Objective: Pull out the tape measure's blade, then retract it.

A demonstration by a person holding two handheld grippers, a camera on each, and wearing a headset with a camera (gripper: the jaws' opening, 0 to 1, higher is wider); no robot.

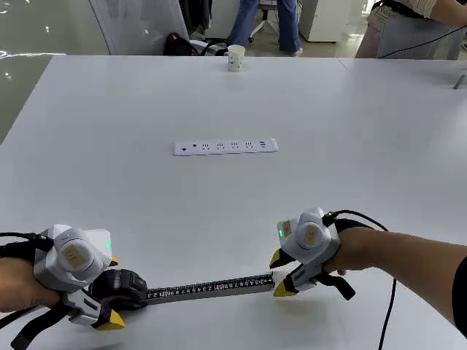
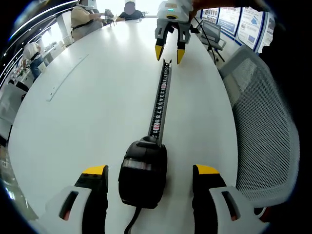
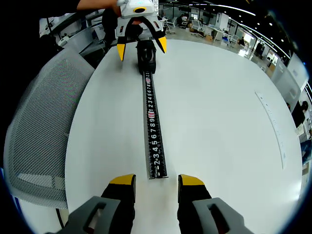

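The tape measure lies on the table (image 1: 306, 109) on my side of the power strip (image 1: 225, 146), well apart from it and running roughly parallel to it. Its black case (image 1: 120, 286) sits between the tips of the left gripper (image 1: 111, 290). The blade (image 1: 211, 286) is drawn out flat along the tabletop to the right gripper (image 1: 279, 274).

From the left gripper view I see what the head view hides: the left gripper (image 2: 151, 170) is spread wide, and bare table shows on both sides of the case (image 2: 144, 170), so neither pad touches it. The blade (image 2: 161, 102) runs straight away to the right gripper (image 2: 169, 54).

The right gripper view shows the blade (image 3: 153, 131) ending just ahead of the right gripper (image 3: 156, 181), in line with the gap. Those jaws stand apart and pinch nothing. At the far end the left gripper (image 3: 141, 48) straddles the case (image 3: 146, 56).

My left hand (image 1: 14, 284) is low at the frame's edge, farther from the strip than the case. My right hand (image 1: 357, 248) reaches in from the right with the forearm nearly level, the gripper pointing along the blade.
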